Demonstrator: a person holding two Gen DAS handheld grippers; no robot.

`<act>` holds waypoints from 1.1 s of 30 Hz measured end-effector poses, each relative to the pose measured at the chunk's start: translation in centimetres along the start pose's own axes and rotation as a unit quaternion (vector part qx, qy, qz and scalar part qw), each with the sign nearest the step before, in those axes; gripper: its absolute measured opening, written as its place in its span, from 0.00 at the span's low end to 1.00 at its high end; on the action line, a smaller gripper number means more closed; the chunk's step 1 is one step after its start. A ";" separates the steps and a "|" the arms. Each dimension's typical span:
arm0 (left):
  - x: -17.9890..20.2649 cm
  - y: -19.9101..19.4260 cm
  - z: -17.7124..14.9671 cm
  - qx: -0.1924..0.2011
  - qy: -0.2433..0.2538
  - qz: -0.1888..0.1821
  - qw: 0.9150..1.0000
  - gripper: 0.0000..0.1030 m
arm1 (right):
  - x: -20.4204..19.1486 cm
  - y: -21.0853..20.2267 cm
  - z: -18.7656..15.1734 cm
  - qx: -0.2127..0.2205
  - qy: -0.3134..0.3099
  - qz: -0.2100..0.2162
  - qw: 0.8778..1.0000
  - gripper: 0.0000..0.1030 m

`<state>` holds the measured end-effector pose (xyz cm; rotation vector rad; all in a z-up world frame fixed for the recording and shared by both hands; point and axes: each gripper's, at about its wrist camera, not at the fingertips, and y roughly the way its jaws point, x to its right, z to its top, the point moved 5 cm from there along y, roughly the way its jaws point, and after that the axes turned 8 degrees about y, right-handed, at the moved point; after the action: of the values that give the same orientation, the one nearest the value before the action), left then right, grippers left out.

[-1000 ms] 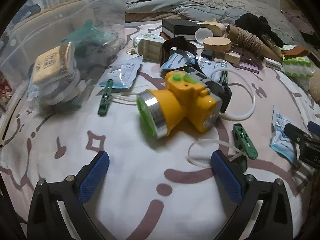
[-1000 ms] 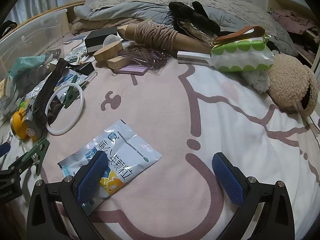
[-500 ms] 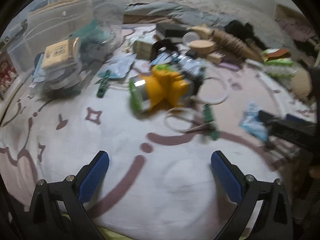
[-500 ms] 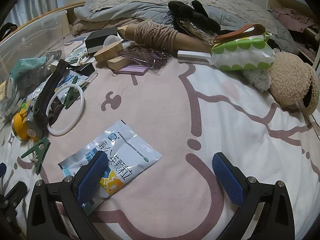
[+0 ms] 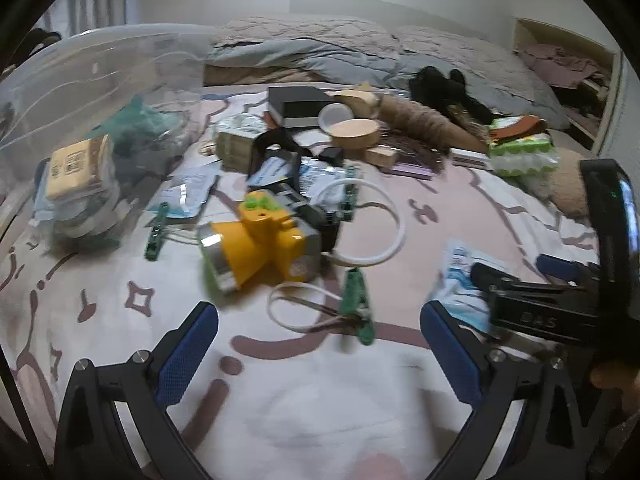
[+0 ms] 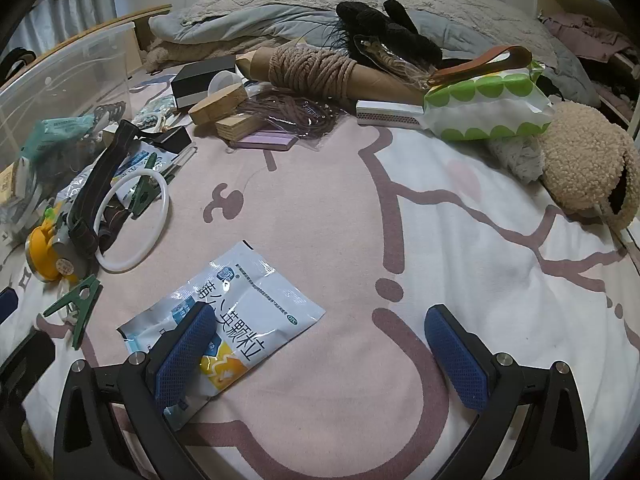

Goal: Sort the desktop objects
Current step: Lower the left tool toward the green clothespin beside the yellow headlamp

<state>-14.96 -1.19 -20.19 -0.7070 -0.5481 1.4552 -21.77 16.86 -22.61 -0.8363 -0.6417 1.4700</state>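
Observation:
My left gripper (image 5: 318,354) is open over bare blanket, well short of the yellow headlamp (image 5: 260,246). A green clothespin (image 5: 356,306) and a white ring (image 5: 370,226) lie just beyond its fingers. My right gripper (image 6: 316,352) is open too, low over the blanket. Its left pad overlaps the near corner of a white and blue medicine sachet (image 6: 232,316). In the left wrist view the right gripper's black body (image 5: 556,308) shows at the right edge. The headlamp (image 6: 52,252) also appears at the right wrist view's left side.
A clear plastic bin (image 5: 80,120) holding packets stands at the left. Farther back lie a black box (image 6: 204,80), wooden blocks (image 6: 218,104), a rope spool (image 6: 312,68), a green-dotted tissue pack (image 6: 484,106) and a fluffy beige bag (image 6: 588,164). Pillows and a folded quilt line the far edge.
My left gripper has pulled back and swung right, so the headlamp now sits farther away and left of centre. The right gripper has stayed put over the sachet.

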 end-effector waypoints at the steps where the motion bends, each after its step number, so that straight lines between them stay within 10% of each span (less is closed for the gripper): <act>1: -0.5 0.1 -0.1 -0.002 -0.007 0.008 1.000 0.98 | 0.0 0.0 0.0 0.000 0.000 0.000 1.000 1.00; 11: -4.7 3.1 -1.6 -0.063 -0.086 0.047 0.993 0.98 | -0.1 0.0 0.0 0.000 0.001 0.002 1.000 1.00; 19: -2.8 0.3 -0.6 0.005 -0.050 -0.008 0.999 0.98 | -0.1 0.0 -0.1 0.000 0.001 0.004 1.000 1.00; 28: 0.9 2.1 -0.2 -0.020 0.004 -0.088 0.996 0.53 | -0.1 0.1 -0.1 0.000 0.001 0.003 1.000 1.00; 33: 0.5 3.0 -0.4 -0.037 -0.015 -0.103 0.994 0.47 | -0.1 0.1 -0.1 0.000 0.001 0.004 1.000 1.00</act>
<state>-16.67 -0.85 -22.67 -0.6684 -0.6806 1.2601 -21.77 16.70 -22.69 -0.8405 -0.6376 1.4761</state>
